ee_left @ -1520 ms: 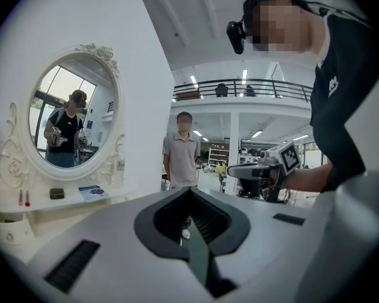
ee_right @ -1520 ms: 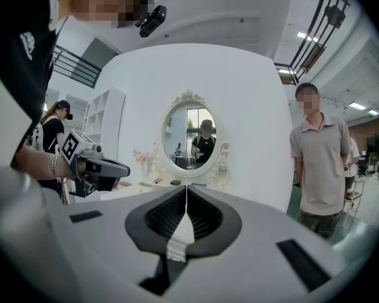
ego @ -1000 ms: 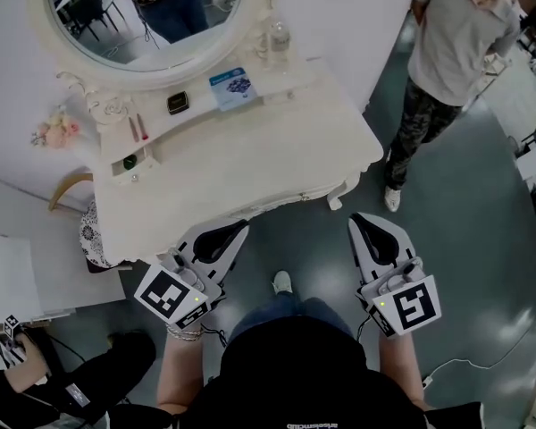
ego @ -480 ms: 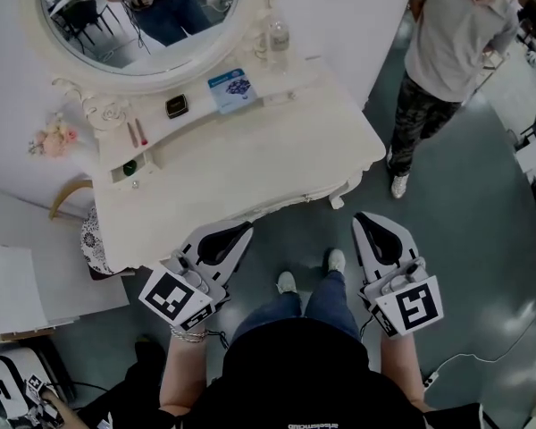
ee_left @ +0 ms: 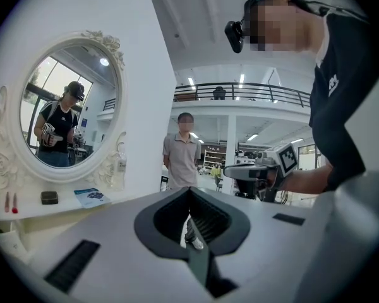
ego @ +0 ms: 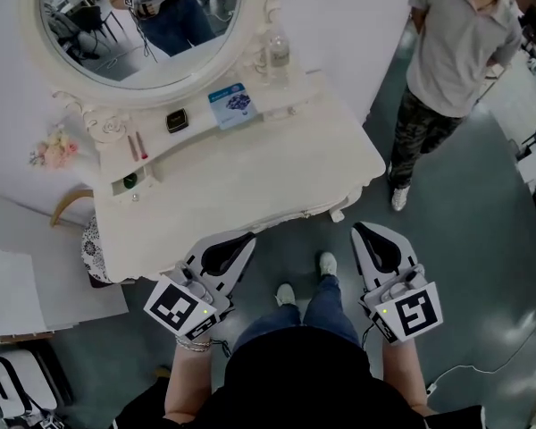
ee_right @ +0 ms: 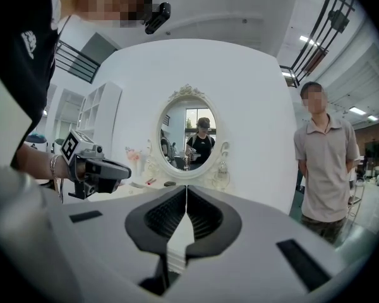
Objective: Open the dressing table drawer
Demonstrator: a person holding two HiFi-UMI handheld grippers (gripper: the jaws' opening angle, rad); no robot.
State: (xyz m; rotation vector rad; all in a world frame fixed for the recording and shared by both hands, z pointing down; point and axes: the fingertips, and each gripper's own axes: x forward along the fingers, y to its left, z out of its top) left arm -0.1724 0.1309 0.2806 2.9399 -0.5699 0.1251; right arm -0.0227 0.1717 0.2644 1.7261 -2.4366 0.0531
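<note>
The white dressing table (ego: pixel 250 172) stands ahead of me, and its drawer front sits under the scalloped front edge (ego: pixel 259 214), barely seen from above. My left gripper (ego: pixel 248 238) hovers just short of that edge, left of the middle, shut and empty. Farther right, off the table's corner and over the floor, my right gripper (ego: pixel 359 229) is also shut with nothing in it. In the left gripper view the jaw tips of my left gripper (ee_left: pixel 189 189) meet, with the table shelf (ee_left: pixel 57 199) at left. The right gripper (ee_right: pixel 187 188) faces the table (ee_right: pixel 177 185).
An oval mirror (ego: pixel 143 16) tops the table. On its shelf lie a clear bottle (ego: pixel 278 47), a blue booklet (ego: pixel 233 101), a small dark box (ego: pixel 176 120) and pink flowers (ego: pixel 54 147). A bystander (ego: pixel 451 70) stands at the right. A stool (ego: pixel 87 231) is tucked in at the table's left.
Both grippers keep their places before the table. My feet have stepped forward into view below the table edge. The person at the bottom left has left the picture.
</note>
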